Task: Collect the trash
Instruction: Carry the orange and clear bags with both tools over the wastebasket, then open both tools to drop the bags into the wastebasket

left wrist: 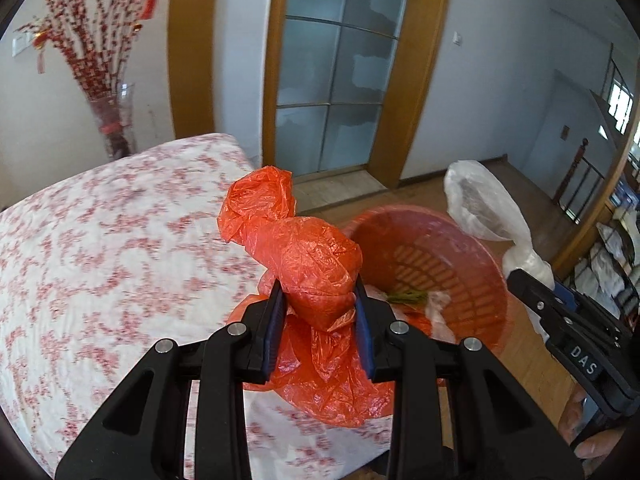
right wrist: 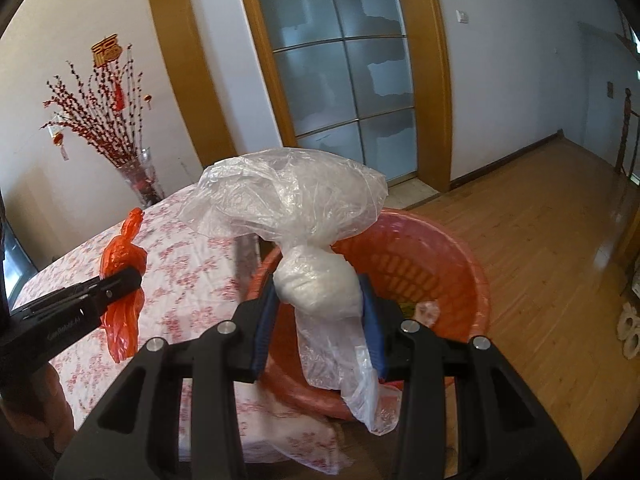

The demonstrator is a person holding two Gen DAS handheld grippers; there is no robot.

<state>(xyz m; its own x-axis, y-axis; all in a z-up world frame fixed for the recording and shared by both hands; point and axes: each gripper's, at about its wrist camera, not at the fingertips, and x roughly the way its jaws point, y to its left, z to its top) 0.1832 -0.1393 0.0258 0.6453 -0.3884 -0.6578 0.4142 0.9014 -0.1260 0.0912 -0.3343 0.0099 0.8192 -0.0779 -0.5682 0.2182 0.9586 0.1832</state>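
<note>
**Onlooker 1:** Both tools are loaded. Biggest thing first, though: that red basket (right wrist: 460, 264) on the wooden floor, right against the edge of the tabletop (left wrist: 100, 240) with the flowered cloth. It's slotted plastic, and there are already a few scraps in the bottom.

**Onlooker 2:** And the bags hang right over it. The left tool (left wrist: 320, 300) is clamped on the orange bag (left wrist: 316, 264), pads pressing each side of the packed lump, above the basket's near rim. The right tool (right wrist: 320, 292) is clamped the same way on the clear bag (right wrist: 312, 280), above the basket's mouth.

**Onlooker 1:** How do you reckon they'll handle?

**Onlooker 2:** Light and soft, I'd guess. Thin crinkly film, slippery, and the stuffing gives under the pads. Gripping the packed lump looks the safest hold; the loose film alone could slide out or tear.

**Onlooker 1:** Looks-wise, the orange one is bright and translucent, twisted at the neck, with a ruffled top sticking up and a loose tail drooping below the tool.

**Onlooker 2:** The clear one is milky, with a white wad inside, a wide puffed top and a limp tail dangling below.
</note>
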